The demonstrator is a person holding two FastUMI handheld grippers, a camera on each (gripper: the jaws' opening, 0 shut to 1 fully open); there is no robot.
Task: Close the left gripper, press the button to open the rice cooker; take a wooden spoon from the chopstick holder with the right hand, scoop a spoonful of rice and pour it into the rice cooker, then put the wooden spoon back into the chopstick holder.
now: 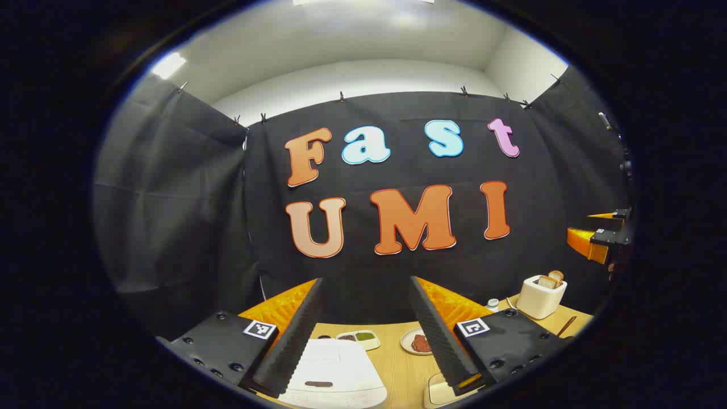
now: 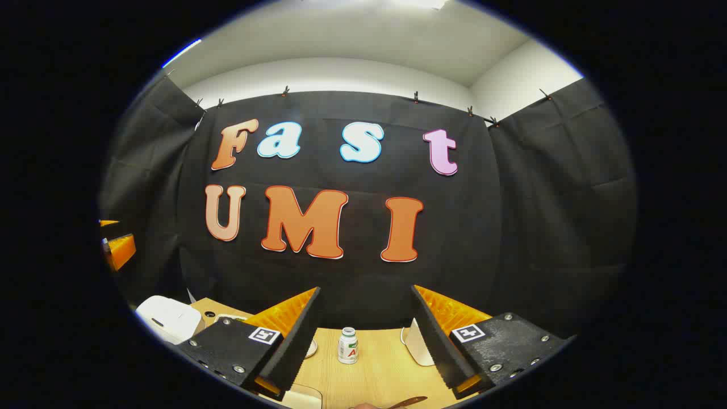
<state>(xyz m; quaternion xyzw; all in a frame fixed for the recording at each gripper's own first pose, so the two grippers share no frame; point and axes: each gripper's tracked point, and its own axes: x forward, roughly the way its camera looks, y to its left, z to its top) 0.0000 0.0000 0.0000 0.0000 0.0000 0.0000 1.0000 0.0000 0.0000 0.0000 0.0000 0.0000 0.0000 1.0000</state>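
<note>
Wooden table (image 1: 397, 363) runs along the bottom of both views, from about 5 to 7 o'clock. On it in the left gripper view, at 6 o'clock, sits the white rice cooker (image 1: 335, 372) with its lid down flat and a dark button slot (image 1: 318, 384) on its front edge. A white toaster (image 1: 540, 296) with bread stands at 4 o'clock, a plate (image 1: 417, 343) and a small divided dish (image 1: 359, 337) lie nearer the centre.

The left gripper (image 1: 365, 329) hangs above the cooker with its jaws spread wide, nothing between them. The right gripper (image 2: 365, 335) is likewise released and holds nothing; a small white bottle (image 2: 347, 345) stands on the table between its fingers, farther off. A brown spoon-like handle (image 2: 410, 402) peeks in at 6 o'clock; I cannot tell what holds it.

By my reading nothing is done yet: the left jaws are not yet drawn together, the lid not yet opened, and the fetching, scooping, pouring and returning all remain.
</note>
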